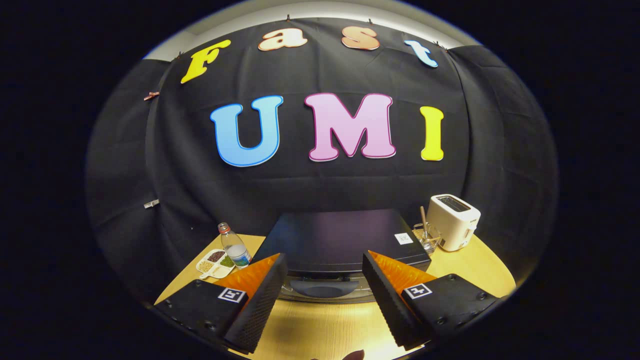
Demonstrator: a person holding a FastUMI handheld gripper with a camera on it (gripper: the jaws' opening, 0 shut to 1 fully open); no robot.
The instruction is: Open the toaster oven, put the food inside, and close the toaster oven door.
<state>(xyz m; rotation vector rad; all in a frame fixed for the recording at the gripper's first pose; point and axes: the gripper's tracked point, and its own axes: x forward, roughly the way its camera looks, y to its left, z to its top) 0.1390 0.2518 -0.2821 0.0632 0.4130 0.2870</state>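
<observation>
A dark toaster oven (340, 239) stands on the wooden table (325, 325), seen from above and in front. Its flat top faces me, and the front with a rounded door handle (324, 287) shows just below the top edge, door closed. My gripper (325, 295) hovers above the table in front of the oven, fingers wide open with nothing between them; the handle sits just beyond and between the fingertips. No food item for the oven is visible apart from a divided dish (216, 263) of small foods left of the oven.
A clear water bottle (235, 247) stands beside the divided dish at the oven's left. At the right rear are a white pop-up toaster (454, 220) and a clear holder with a wooden utensil (426, 234). Bare tabletop lies under the fingers.
</observation>
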